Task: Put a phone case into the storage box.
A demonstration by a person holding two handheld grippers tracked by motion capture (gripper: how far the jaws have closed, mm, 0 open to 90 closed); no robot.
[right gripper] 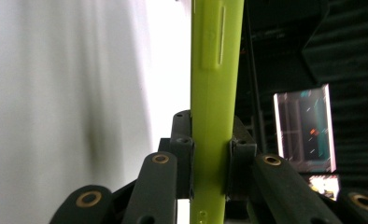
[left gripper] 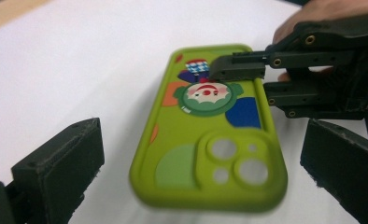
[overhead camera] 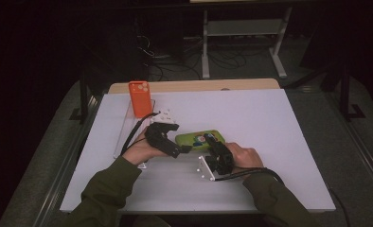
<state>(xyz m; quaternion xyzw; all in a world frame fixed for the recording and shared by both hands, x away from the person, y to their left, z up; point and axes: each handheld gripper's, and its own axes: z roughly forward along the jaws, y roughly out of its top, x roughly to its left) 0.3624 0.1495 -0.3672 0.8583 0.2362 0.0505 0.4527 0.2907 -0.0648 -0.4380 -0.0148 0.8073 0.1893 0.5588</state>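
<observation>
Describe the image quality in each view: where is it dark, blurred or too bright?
High view: the room is dark and the white table is lit; left gripper view: the near edge of the green phone case is blurred; right gripper view: the white surface beside the case is overexposed and smeared, the background dark.

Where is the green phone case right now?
In the high view, the green phone case lies mid-table, right of the orange case, clamped by the right gripper.
</observation>
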